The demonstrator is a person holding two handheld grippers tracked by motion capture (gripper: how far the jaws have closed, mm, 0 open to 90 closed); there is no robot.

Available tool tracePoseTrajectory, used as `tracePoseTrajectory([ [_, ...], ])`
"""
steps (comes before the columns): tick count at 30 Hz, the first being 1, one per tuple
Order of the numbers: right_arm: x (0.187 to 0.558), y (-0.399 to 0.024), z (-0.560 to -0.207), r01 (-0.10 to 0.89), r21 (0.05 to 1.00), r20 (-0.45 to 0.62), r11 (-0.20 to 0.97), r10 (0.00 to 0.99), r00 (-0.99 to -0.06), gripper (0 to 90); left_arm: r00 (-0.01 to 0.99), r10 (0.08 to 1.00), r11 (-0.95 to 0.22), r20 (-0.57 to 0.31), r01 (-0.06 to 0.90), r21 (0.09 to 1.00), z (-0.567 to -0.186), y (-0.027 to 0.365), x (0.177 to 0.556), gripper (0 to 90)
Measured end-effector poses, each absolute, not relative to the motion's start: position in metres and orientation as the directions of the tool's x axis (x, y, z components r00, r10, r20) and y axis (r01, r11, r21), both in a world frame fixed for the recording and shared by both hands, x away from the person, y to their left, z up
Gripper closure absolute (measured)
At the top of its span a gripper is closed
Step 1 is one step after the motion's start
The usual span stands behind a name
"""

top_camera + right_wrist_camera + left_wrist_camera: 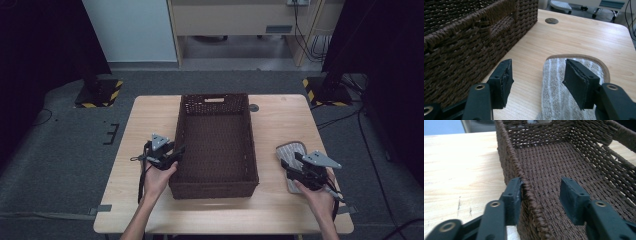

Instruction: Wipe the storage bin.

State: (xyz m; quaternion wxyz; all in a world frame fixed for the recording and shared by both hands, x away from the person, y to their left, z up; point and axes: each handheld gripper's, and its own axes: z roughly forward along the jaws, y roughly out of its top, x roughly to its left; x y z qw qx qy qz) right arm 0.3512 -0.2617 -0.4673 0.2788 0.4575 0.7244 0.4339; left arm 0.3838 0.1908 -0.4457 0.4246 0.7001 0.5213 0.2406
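Observation:
A dark brown woven basket [215,97] stands in the middle of the wooden table, with nothing showing inside it. My left gripper [177,152] straddles its left wall near the front corner. In the left gripper view [541,195] one jaw rests against the outside of the basket's wall [509,157], while the other hangs inside, apart from the weave. Right of the basket lies a grey striped slipper-like piece [290,149] with a tan border. My right gripper [291,161] stands open low over its near end [537,80], with one jaw above the fabric [556,75] and one above bare wood.
The table [150,115] has a round cable hole [254,107] behind the basket's right corner. Bare wood lies left of the basket and beyond the slipper. Two black stands on hazard-striped bases [97,92] sit on the floor past the far corners.

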Motion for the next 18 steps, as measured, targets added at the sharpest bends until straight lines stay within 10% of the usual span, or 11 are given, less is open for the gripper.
tracePoseTrajectory([
  [12,0.352,-0.259,-0.464,0.405,0.894,0.008,0.191,0.898,-0.440,42.6,0.394,0.912,-0.122,-0.113,0.525,0.843,-0.445,0.213,0.387,69.9],
  [18,0.355,-0.255,-0.458,0.390,0.903,0.013,0.181,0.895,-0.445,43.0,0.417,0.903,-0.136,-0.103,0.504,0.853,-0.445,0.214,0.384,55.0],
])
